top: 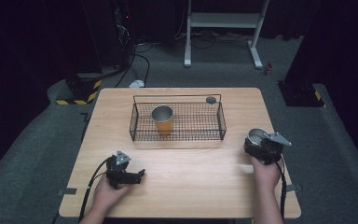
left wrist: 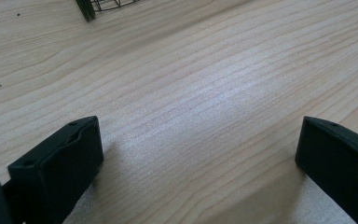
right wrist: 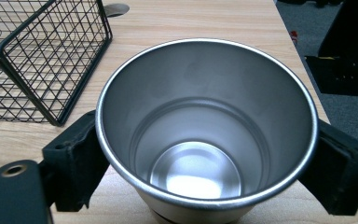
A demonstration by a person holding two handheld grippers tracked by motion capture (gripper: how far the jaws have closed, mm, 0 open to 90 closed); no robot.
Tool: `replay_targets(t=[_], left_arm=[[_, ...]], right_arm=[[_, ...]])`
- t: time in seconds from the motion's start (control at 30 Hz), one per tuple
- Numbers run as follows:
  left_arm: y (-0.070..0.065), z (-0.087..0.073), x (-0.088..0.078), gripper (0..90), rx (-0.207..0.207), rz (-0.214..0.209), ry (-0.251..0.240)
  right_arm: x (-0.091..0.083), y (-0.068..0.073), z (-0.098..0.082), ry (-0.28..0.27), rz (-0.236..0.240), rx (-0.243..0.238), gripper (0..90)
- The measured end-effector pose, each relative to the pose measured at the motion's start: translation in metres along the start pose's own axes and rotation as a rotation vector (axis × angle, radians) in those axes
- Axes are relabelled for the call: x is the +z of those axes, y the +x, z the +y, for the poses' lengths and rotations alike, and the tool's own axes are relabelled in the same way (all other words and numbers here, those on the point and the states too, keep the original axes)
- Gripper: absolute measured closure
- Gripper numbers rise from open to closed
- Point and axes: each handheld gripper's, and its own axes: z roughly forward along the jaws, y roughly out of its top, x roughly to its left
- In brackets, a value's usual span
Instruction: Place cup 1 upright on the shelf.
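Observation:
A black wire basket (top: 135,122) stands at the middle back of the wooden table (top: 191,177), and an orange cup (top: 162,120) with a steel rim stands upright in it. My right gripper (top: 259,145) is at the table's right edge, shut on a steel cup (top: 256,136). In the right gripper view the steel cup (right wrist: 205,126) is upright and empty, with a jaw pressed on each side of its wall. My left gripper (top: 131,176) rests low over the front left of the table, open. Its jaws (left wrist: 200,158) stand wide apart over bare wood.
A small dark round disc (top: 210,99) lies on the table behind the basket's right end. The basket's corner (right wrist: 51,70) is just left of the held cup. Beyond the table are a grey floor, a white frame's legs (top: 256,51) and black-yellow hazard-taped bases (top: 81,91).

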Motion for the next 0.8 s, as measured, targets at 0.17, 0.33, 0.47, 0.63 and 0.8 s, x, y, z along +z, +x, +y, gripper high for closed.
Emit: replay_targets(t=[0.17, 0.33, 0.47, 0.63, 0.8], left_arm=[[0.0000, 0.0000, 0.0000, 0.9, 0.000, 0.000, 0.000], [0.0000, 0.0000, 0.0000, 0.9, 0.000, 0.000, 0.000], [0.0000, 0.0000, 0.0000, 0.9, 0.000, 0.000, 0.000], [0.0000, 0.0000, 0.0000, 0.9, 0.000, 0.000, 0.000], [0.0000, 0.0000, 0.0000, 0.9, 0.000, 0.000, 0.000]], right_arm=[[0.0010, 0.0013, 0.0000, -0.005, -0.004, -0.002, 15.8], [0.0007, 0.0021, -0.0002, -0.005, -0.014, -0.005, 17.9], [0.0005, 0.0024, -0.0001, -0.004, -0.016, -0.009, 18.1], [0.0001, 0.0037, 0.0003, -0.002, -0.016, -0.015, 18.3], [-0.0020, 0.0080, 0.0018, -0.008, -0.013, -0.031, 18.3]])
